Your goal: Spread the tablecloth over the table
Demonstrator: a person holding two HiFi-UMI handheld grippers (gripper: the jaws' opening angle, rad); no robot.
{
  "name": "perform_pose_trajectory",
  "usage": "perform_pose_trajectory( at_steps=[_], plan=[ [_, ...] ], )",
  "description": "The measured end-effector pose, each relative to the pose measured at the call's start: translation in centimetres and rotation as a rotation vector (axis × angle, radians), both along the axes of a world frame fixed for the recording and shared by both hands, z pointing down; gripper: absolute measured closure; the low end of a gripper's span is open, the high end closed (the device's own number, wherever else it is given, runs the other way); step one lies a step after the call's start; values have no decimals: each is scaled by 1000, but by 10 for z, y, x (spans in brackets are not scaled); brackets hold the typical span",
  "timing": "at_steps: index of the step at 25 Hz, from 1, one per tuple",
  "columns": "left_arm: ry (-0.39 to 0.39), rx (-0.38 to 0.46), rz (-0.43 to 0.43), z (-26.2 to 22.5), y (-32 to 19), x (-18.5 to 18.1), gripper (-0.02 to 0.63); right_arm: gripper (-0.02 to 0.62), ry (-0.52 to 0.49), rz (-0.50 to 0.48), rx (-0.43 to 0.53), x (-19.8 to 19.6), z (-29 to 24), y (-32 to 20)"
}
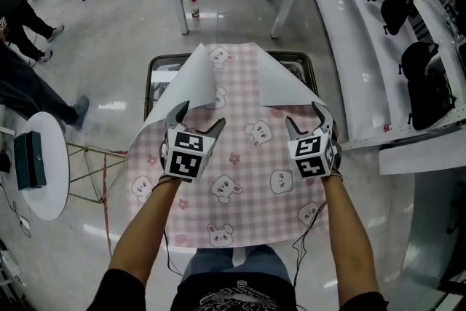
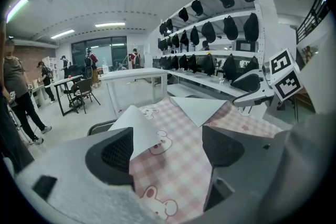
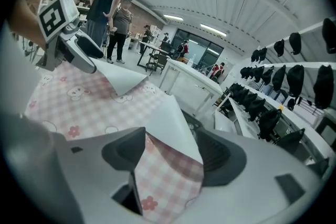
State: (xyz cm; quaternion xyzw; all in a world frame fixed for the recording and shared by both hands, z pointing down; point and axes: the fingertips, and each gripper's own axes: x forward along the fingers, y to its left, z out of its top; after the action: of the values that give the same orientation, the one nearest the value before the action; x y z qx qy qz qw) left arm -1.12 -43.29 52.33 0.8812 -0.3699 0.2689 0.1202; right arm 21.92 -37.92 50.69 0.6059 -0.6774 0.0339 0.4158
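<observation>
Over the table (image 1: pixel 162 76), the checked tablecloth (image 1: pixel 240 178) lies with both far corners folded back. The left gripper (image 1: pixel 204 114) and right gripper (image 1: pixel 302 115) hover with jaws apart, gripping nothing. Each should likely pinch one corner and draw it flat.

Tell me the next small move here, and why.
Probably close the right gripper on the folded-back corner, so it can be pulled flat toward the far end of the table. Its jaws stand open with that flap lying between them, white underside up. The far left corner of the tablecloth is folded back too, so the far end is not yet covered.
</observation>
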Motion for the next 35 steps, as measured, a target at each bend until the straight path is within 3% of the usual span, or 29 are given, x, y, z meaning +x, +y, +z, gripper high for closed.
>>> perform_pose_trajectory(
  at_steps=[8,18,30,35],
  plan=[
    [70,-25,48,-7,8,47,207,287,84,-51,-38,17,-4,-2],
    [93,-45,3,1,6,88,219,291,172,-196,-124,47,45,-21],
    [44,-63,-85,17,-10,118,219,328,277,-343,-174,80,106,-53],
    [22,-66,-95,17,-16,130,219,407,243,-335,-116,91,102,-65]
  ],
)
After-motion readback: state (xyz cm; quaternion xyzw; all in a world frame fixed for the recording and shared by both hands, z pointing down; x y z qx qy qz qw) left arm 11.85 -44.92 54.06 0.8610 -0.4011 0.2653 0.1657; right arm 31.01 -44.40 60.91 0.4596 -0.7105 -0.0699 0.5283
